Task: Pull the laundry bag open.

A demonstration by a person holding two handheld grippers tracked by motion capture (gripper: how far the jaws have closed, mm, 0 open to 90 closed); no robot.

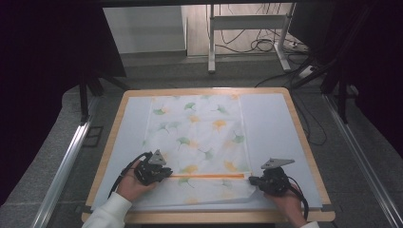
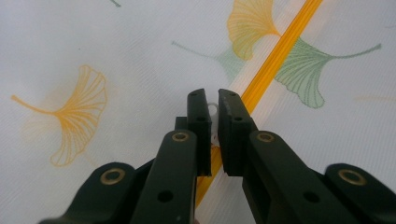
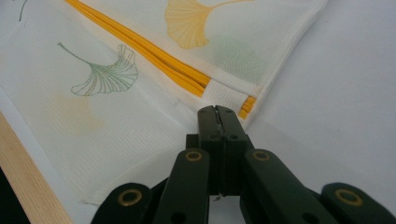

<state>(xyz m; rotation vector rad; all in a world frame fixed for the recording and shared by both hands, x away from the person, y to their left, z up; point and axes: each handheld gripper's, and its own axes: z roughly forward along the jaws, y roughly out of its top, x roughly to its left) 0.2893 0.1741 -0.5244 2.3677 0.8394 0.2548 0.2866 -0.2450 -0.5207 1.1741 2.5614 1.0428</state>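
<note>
A white mesh bag (image 1: 199,137) printed with ginkgo leaves lies flat on the table. An orange zipper (image 1: 209,176) runs across its near end. My left gripper (image 1: 167,174) sits at the zipper's left end. In the left gripper view the jaws (image 2: 212,100) stand nearly together, pinching a small white zipper pull (image 2: 213,111) on the orange zipper (image 2: 275,51). My right gripper (image 1: 252,179) is at the zipper's right end. Its jaws (image 3: 217,109) are fully shut on the bag's white fabric (image 3: 116,116), just beside the end of the zipper (image 3: 140,44).
The bag rests on a pale mat (image 1: 271,128) that covers a wooden table (image 1: 304,142). The table's near wooden edge (image 3: 28,182) lies close to the bag's corner. Beyond the table are a metal stand (image 1: 211,42) and floor cables (image 1: 259,45).
</note>
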